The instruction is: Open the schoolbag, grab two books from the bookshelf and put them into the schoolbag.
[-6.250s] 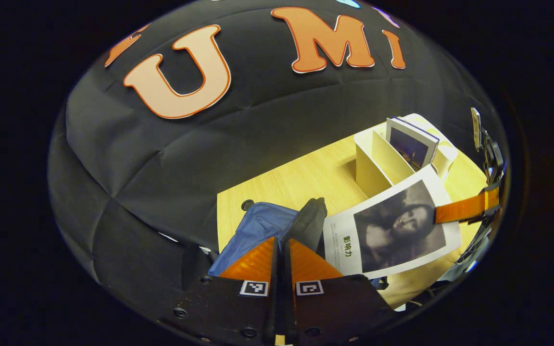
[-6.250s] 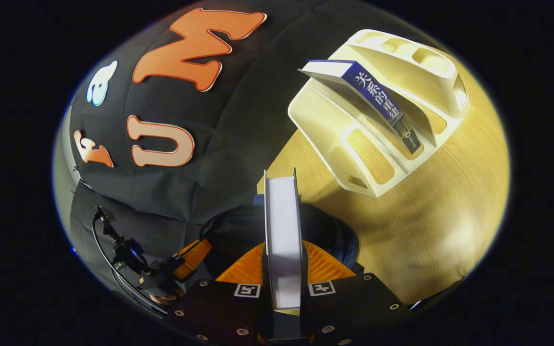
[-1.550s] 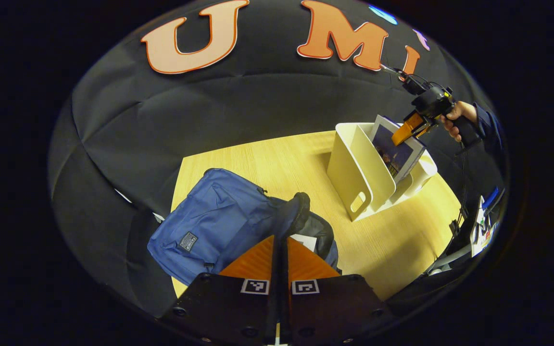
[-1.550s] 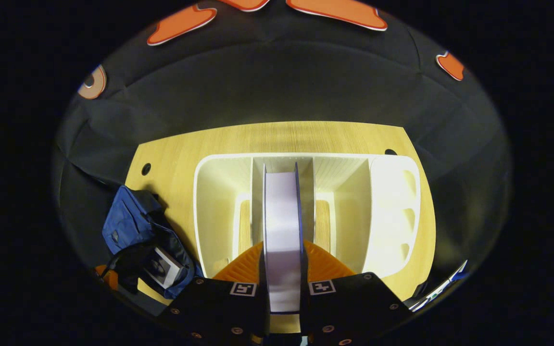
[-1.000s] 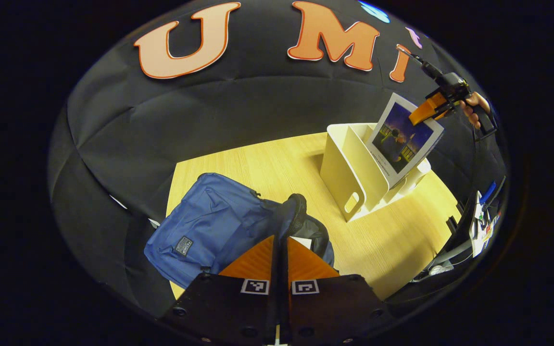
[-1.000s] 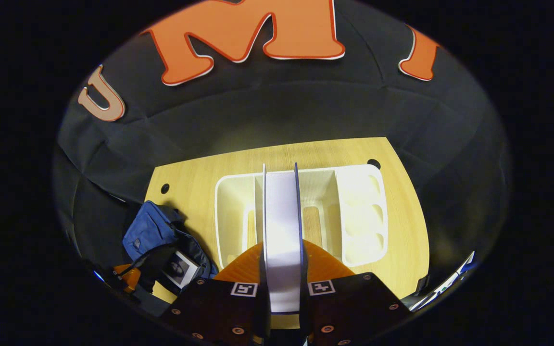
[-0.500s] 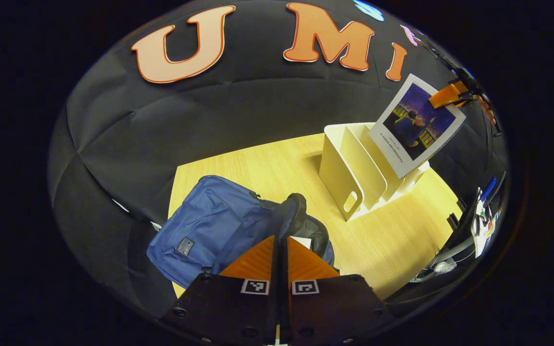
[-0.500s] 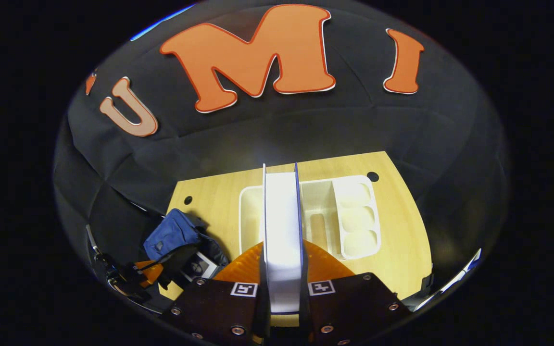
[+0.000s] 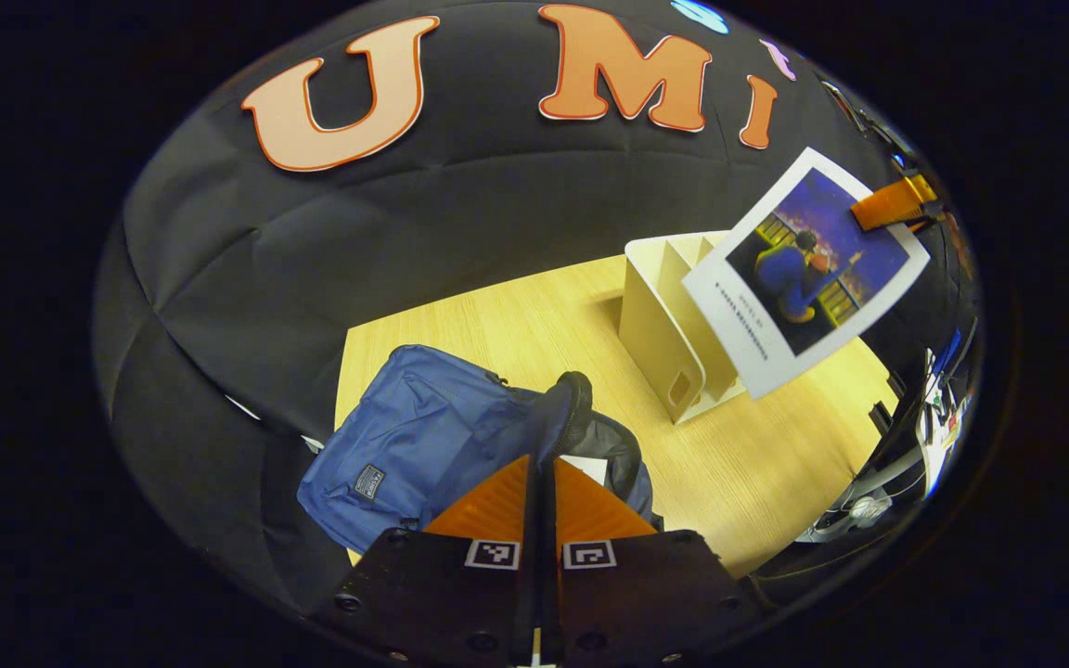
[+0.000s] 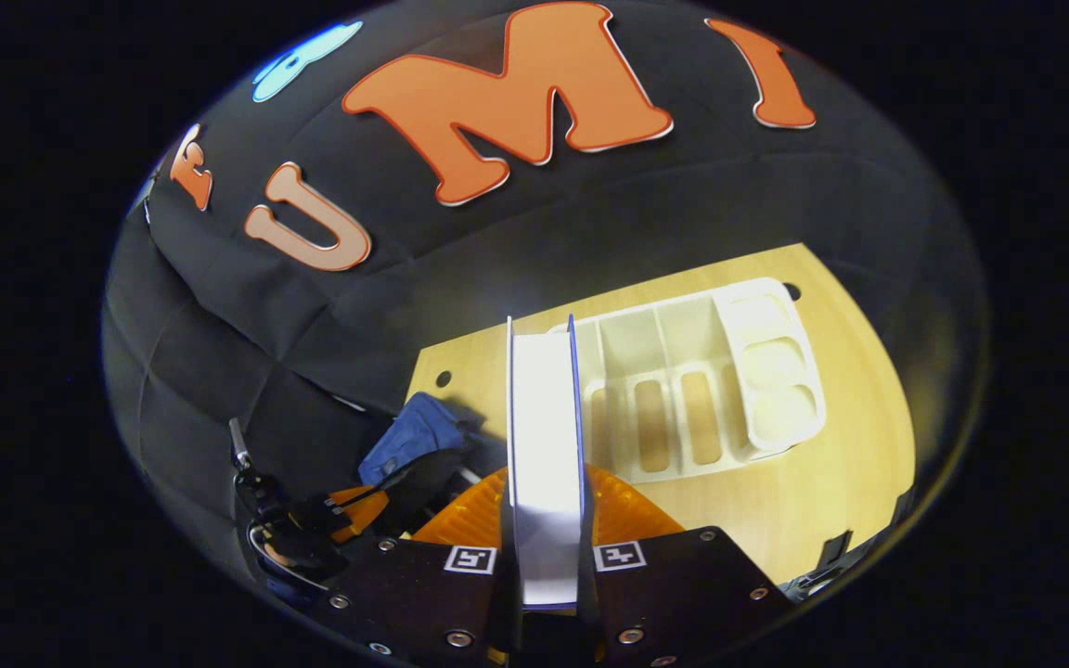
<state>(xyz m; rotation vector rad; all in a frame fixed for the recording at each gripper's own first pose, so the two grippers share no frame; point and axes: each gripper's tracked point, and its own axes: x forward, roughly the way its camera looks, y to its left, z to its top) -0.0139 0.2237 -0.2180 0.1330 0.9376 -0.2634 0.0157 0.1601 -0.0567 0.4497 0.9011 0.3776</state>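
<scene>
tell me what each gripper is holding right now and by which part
The right gripper clamps the second book at its top corner, lifted above the bookshelf. The left gripper pinches the schoolbag flap's edge.

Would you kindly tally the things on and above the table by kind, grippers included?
Books: 2, one held up by the right gripper, one white corner showing in the bag.
Schoolbag: 1.
Bookshelf: 1.
Grippers: 2, counting the left gripper.
Total: 6.
</scene>
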